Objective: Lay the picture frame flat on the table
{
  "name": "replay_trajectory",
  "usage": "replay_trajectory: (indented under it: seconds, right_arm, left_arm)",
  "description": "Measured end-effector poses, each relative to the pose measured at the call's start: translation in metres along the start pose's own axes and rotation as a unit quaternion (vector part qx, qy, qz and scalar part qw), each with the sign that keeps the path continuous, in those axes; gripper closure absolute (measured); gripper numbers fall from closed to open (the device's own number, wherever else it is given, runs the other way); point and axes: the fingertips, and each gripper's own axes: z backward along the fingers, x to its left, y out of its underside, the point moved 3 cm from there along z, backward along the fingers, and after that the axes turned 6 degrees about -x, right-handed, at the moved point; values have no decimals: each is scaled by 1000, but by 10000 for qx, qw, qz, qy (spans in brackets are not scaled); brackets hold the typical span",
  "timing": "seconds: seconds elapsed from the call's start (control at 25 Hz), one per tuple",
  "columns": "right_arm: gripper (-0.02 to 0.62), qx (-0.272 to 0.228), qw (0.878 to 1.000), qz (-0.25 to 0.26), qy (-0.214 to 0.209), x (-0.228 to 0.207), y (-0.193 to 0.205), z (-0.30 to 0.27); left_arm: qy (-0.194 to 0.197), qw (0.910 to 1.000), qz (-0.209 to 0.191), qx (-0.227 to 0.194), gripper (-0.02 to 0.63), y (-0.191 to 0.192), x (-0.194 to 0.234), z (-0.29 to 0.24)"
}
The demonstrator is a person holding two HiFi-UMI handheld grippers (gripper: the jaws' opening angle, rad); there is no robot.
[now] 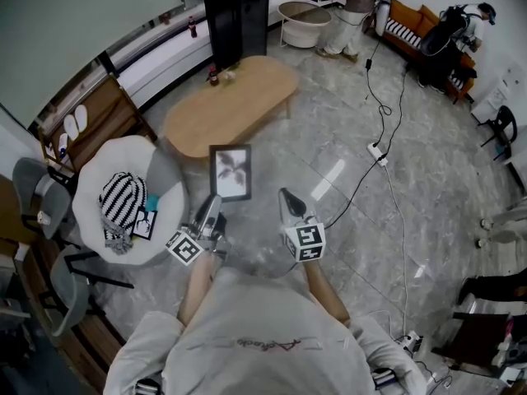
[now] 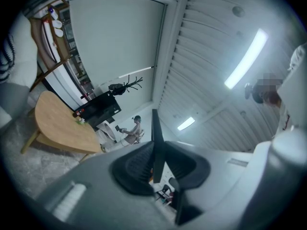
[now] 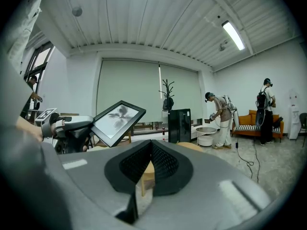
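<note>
A black-rimmed picture frame point(image 1: 230, 172) with a leaf print hangs in the air over the floor, short of the oval wooden table point(image 1: 239, 101). My left gripper point(image 1: 215, 202) is shut on the frame's lower edge. In the left gripper view the frame point(image 2: 157, 138) shows edge-on, pinched between the dark pads point(image 2: 136, 164). The right gripper view shows the frame point(image 3: 117, 121) tilted, with the left gripper point(image 3: 72, 128) under it. My right gripper point(image 1: 285, 196) hovers just right of the frame, shut with nothing in it; its pads point(image 3: 165, 162) meet at the tip.
A round white seat point(image 1: 160, 175) with a striped bundle point(image 1: 122, 202) stands at the left. A black cabinet point(image 1: 235, 15) stands behind the table. A cable with a power strip point(image 1: 377, 151) crosses the floor at the right. People stand by an orange sofa point(image 1: 416, 23).
</note>
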Motion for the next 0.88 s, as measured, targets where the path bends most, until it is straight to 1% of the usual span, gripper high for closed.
replay_trajectory:
  seconds: [0.24,0.44,0.56,0.88]
  right_arm:
    - [592,-28,10000,30,-81,-8,-2,-22]
    - [592,-36,9998,64,-162,-11,-3,-54]
    - [592,-45,9998,115,-163,-20,-5,-78]
    - [592,-83,9998,206,14,-53,-21,-149]
  left_arm:
    - [2,10000,-3,-52,537,-4,13,-15]
    - [-8,10000,38,-48,537,-12,37,-33]
    - [35,10000,71,-46,537,-19,54,-53]
    - [152,9997,157,55,537,-43,98,-116]
